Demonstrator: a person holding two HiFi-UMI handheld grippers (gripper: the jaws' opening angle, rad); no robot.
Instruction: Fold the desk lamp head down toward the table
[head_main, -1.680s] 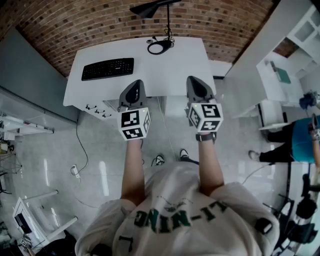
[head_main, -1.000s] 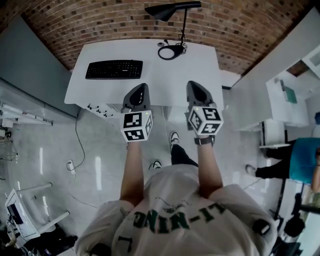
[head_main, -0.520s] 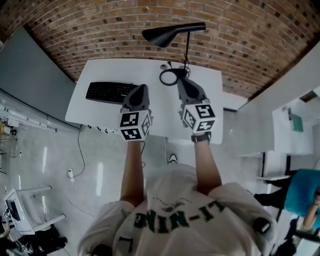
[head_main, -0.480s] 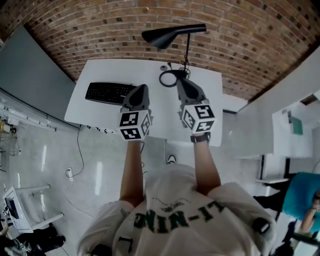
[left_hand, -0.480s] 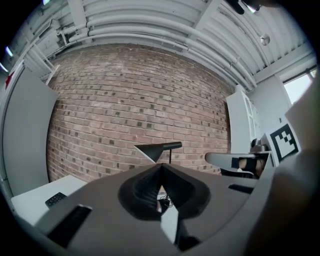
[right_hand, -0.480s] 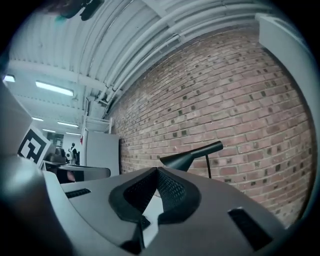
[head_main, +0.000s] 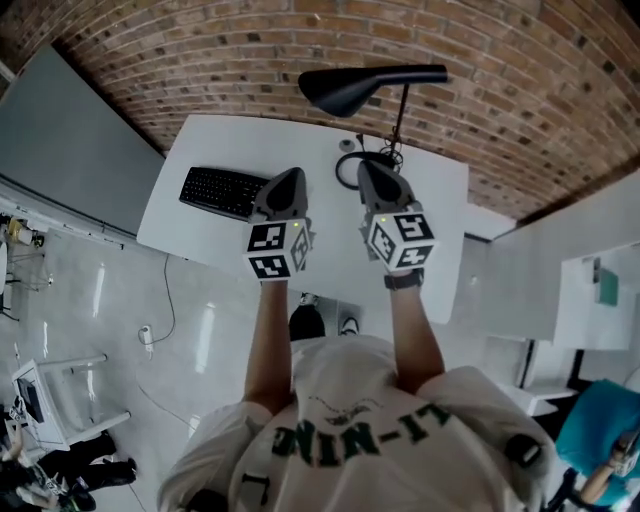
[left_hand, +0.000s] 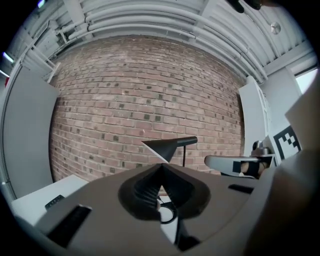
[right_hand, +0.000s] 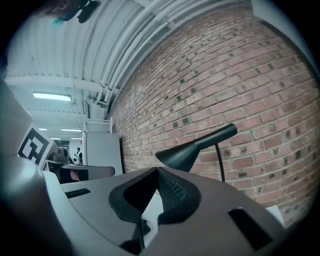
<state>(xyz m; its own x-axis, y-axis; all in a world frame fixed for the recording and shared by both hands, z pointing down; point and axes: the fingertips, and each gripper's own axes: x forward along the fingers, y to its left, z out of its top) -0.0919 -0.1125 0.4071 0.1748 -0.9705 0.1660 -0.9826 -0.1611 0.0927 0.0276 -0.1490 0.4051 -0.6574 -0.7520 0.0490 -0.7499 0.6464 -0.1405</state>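
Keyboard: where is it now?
In the head view, the keyboard lies on the left of the desk, right beside the left tongs. The lamp stands further right.

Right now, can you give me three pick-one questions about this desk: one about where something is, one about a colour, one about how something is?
1. Where on the white desk is the flat black keyboard? A its left side; B its right side; C under the lamp.
2. What colour is the cone-shaped lamp head? A white; B black; C red.
3. How are the left gripper's jaws? A wide apart; B shut on the lamp; C shut, empty.
Answers: 1 A, it lies near the desk's left edge; 2 B, it looks black all over; 3 C, the jaws meet with nothing between.
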